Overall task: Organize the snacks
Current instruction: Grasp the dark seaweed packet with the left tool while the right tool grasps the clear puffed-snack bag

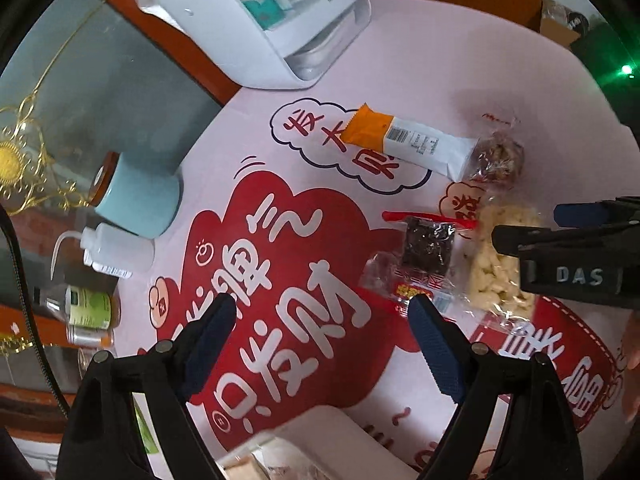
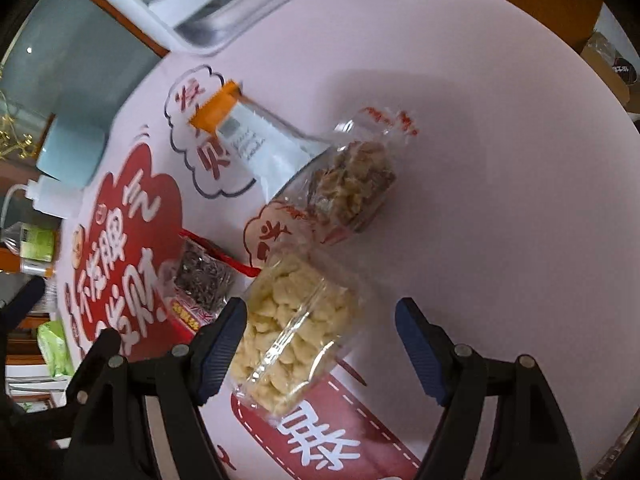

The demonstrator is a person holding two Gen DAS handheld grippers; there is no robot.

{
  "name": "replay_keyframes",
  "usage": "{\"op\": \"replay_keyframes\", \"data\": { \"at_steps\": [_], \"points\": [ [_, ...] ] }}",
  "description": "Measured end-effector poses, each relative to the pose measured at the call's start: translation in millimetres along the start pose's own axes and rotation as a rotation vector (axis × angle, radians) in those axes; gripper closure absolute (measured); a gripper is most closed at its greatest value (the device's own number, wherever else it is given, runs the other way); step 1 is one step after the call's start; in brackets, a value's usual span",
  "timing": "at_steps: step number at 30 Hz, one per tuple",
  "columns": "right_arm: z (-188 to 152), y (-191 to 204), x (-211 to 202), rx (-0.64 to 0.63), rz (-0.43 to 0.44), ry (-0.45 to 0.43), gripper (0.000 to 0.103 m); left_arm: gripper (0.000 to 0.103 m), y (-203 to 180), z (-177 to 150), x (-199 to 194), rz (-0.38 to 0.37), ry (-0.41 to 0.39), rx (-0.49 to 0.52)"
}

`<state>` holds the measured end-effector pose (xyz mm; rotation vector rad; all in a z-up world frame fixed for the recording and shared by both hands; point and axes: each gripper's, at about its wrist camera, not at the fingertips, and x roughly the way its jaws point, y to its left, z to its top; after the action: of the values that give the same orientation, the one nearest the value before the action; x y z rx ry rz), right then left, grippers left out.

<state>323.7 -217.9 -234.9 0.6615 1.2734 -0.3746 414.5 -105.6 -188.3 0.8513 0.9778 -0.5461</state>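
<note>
Left gripper (image 1: 322, 312): fingers spread wide, nothing between them, only the printed pink-and-red tablecloth (image 1: 420, 48) under the gap. Its right finger tip sits just at the near edge of the dark snack bag (image 1: 426, 246); can't tell if it touches. That bag is clear plastic with a red strip at the far end and a red label at the near end.

Right gripper (image 2: 320, 316): fingers also spread, not pinching anything. The clear bag of pale puffs (image 2: 294, 336) lies on the cloth in the gap, hard against the left finger (image 2: 224, 344) and well apart from the right finger. No pad visibly pressing on it.

Beyond the right gripper's tips: clear bag of brown nut clusters (image 2: 352, 184), just past the pale puffs. Left of that, the white bar wrapper with orange end (image 2: 256, 136), one end overlapping the nut bag. Dark snack bag is just left of the left finger in the right wrist view.

In the left wrist view the right gripper comes in from the right edge, over the pale puffs.

Far beyond both: white appliance with clear tank (image 1: 256, 20). Left of the left gripper: light blue jar (image 1: 138, 200), white squeeze bottle (image 1: 116, 250). A white box (image 1: 320, 440) shows between the left gripper's finger bases, at the bottom edge.
</note>
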Motion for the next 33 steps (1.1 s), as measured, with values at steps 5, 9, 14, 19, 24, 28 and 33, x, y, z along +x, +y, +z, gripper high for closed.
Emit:
{"op": "replay_keyframes", "data": {
  "at_steps": [5,9,14,19,24,28,33],
  "points": [
    [2.5,10.1,6.1,0.022,-0.02,0.013,0.026,0.015,-5.2,-0.7,7.4,0.013,0.019,0.07],
    [5.8,18.9,14.0,0.023,-0.06,0.025,0.024,0.015,-8.9,-4.1,9.3,0.015,0.028,0.105],
    [-0.5,36.1,18.7,-0.084,-0.128,0.01,0.024,0.015,-8.9,-4.9,10.3,0.004,0.037,0.107],
    [-8.9,15.3,10.9,-0.113,-0.114,0.009,0.031,0.015,-7.8,-3.6,12.3,-0.021,0.053,0.102],
    [-15.9,-14.5,3.5,-0.123,-0.102,-0.007,0.032,0.015,-12.4,2.9,20.5,-0.058,0.074,0.097],
    [-26.7,-30.6,-1.9,-0.142,-0.088,-0.02,0.032,0.015,-21.4,13.8,32.5,-0.095,0.102,0.085],
    [-34.3,-41.3,-8.7,-0.171,-0.069,-0.02,0.032,0.015,-32.1,31.1,50.1,-0.132,0.127,0.064]
  ]
}}
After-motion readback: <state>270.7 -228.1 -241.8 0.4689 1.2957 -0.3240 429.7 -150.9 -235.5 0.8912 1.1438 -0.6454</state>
